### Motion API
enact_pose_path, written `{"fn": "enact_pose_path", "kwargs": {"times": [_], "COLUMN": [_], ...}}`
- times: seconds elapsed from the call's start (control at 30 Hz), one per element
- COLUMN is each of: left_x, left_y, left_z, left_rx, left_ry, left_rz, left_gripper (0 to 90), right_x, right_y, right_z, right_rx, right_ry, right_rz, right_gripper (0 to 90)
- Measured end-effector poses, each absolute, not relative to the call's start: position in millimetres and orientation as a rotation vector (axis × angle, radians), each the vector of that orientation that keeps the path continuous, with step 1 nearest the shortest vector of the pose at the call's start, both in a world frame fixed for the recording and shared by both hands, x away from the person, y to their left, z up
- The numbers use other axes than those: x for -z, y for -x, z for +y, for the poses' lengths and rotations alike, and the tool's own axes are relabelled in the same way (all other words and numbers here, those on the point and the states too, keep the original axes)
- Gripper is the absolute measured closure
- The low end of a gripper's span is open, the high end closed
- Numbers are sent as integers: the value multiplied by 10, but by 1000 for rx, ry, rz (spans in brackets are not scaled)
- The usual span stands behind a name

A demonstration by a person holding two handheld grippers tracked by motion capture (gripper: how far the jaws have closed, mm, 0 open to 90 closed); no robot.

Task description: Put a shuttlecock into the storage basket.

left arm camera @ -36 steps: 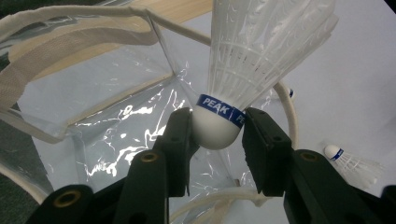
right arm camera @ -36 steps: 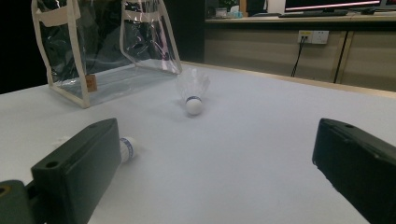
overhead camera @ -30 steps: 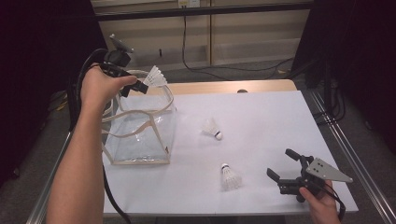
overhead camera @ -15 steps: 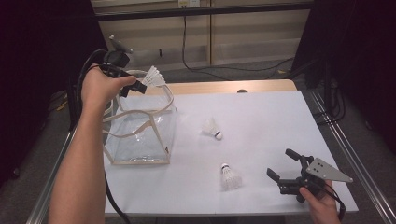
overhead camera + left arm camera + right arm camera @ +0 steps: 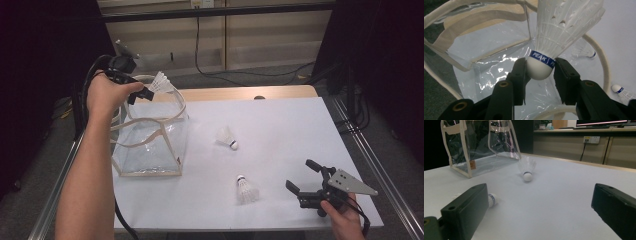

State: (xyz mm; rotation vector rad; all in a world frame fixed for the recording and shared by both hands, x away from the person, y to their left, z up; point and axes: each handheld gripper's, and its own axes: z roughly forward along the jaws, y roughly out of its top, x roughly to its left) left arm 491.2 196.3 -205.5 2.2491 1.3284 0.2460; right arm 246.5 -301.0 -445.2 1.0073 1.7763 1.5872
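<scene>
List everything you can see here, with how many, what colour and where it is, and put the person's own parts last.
Shuttlecock in claw: 1, white with blue band, pinched by its cork above the bag's mouth.
Loose shuttlecocks: 2, white, lying on the table, one mid-table, one nearer the right claw.
Bag: 1, clear plastic with cream trim and handles, left part of the table.
Table: 1, white top, wooden far edge.
Left claw: 1, black, shut on the shuttlecock's cork.
Right claw: 1, black, open, at the table's near right corner.
</scene>
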Motion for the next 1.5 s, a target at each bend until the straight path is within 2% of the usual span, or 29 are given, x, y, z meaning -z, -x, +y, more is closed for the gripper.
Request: {"fn": "enact_pose_path", "kwargs": {"times": [1.13, 1.3, 1.5], "left_x": [2298, 2297, 2260], "left_y": [-5016, -5011, -4981], "left_z": [2107, 2105, 2064], "left_rx": [-293, -311, -282], "left_ry": [-2213, -2183, -2172], "left_rz": [1429, 1416, 1380], "left_gripper": [627, 554, 515], "right_x": [4455, 4455, 4456], "right_y": [-2466, -2464, -2465], "right_z": [-3015, -3012, -3012], "right_rx": [-1587, -1588, -1587], "right_ry": [-1009, -1014, -1015], "right_rz": [1776, 1776, 1776], "right_gripper": [6, 6, 6]}}
